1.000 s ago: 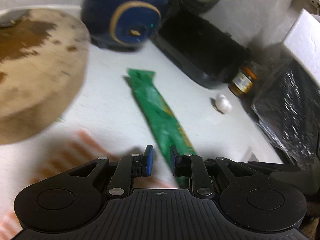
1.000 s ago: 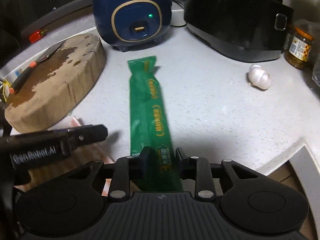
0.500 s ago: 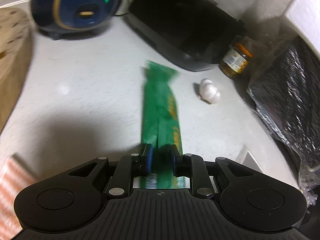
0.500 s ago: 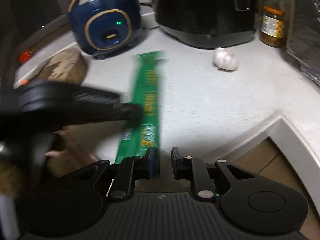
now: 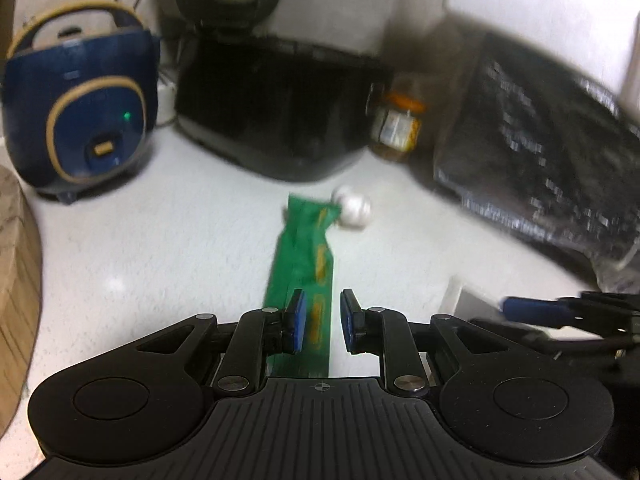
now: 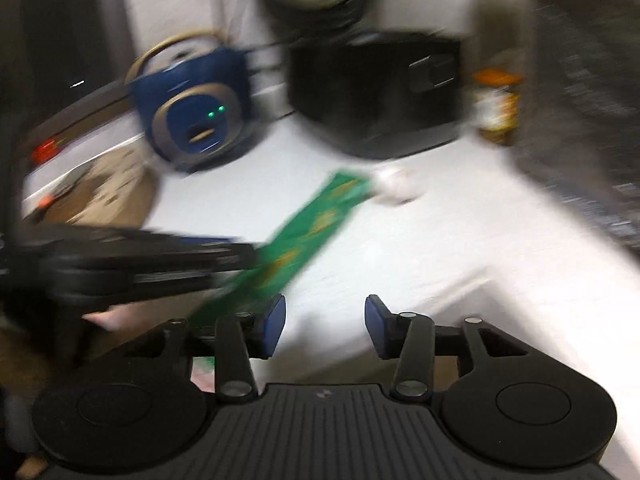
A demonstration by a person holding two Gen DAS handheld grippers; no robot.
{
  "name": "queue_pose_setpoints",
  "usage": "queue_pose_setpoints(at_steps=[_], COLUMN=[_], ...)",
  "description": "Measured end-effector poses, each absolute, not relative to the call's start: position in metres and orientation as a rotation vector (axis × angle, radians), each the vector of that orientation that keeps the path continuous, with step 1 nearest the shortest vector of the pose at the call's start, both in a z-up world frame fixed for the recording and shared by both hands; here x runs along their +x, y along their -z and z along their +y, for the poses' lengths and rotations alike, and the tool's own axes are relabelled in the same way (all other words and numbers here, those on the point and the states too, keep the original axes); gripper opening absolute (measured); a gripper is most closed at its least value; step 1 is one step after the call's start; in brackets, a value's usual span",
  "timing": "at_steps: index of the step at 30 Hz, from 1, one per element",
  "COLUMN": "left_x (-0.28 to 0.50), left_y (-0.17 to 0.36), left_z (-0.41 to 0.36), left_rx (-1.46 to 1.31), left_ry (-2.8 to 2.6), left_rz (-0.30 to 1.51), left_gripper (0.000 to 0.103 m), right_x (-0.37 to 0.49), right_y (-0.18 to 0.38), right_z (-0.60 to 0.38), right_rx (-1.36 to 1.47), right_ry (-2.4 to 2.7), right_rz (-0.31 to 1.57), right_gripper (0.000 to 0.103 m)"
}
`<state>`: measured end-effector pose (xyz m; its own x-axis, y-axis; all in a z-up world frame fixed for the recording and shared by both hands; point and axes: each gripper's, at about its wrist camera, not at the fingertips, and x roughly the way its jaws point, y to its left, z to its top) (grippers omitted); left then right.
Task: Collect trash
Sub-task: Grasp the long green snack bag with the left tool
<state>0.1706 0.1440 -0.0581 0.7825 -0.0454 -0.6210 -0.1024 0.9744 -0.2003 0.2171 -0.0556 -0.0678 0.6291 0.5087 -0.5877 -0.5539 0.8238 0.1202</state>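
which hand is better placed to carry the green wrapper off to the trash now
Left. The green wrapper runs between the left gripper pads. The right gripper jaws are opening with nothing between them; the wrapper passes off to their left side.

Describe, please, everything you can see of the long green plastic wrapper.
The long green plastic wrapper is a narrow, flat, crinkled strip with yellow print along it. Its near end lies between the left gripper's blue pads, though blur hides whether they press it. It stretches out above the white counter, its far end overlapping the white garlic bulb in view. The right gripper is opening, nothing between its jaws.
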Motion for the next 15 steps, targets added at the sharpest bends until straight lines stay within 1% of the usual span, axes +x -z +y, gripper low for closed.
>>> queue_pose_setpoints(at_steps=[3,5,9,11,12,13,15], left_x=[0.176,0.181,0.194,0.203,0.206,0.206,0.207], left_y=[0.052,0.056,0.074,0.089,0.094,0.097,0.097], left_z=[0.139,0.134,0.124,0.119,0.117,0.114,0.112], left_rx=[-0.180,-0.151,-0.073,-0.036,-0.026,-0.005,-0.002], left_ry=[-0.027,-0.040,-0.072,-0.057,-0.042,-0.032,0.007], left_rz=[0.672,0.696,0.754,0.826,0.852,0.852,0.849], left_gripper=[0.022,0.022,0.022,0.022,0.029,0.033,0.052], right_x=[0.223,0.228,0.232,0.231,0.230,0.230,0.229], right_y=[0.062,0.062,0.065,0.068,0.070,0.072,0.076], right_z=[-0.084,-0.099,-0.115,-0.116,-0.115,-0.116,-0.116], right_rx=[-0.029,0.027,0.116,0.123,0.119,0.114,0.107], right_ry=[-0.488,-0.455,-0.455,-0.463,-0.462,-0.462,-0.463], right_rz=[0.612,0.616,0.625,0.633,0.637,0.643,0.657], right_gripper=[0.049,0.049,0.049,0.049,0.049,0.049,0.049])
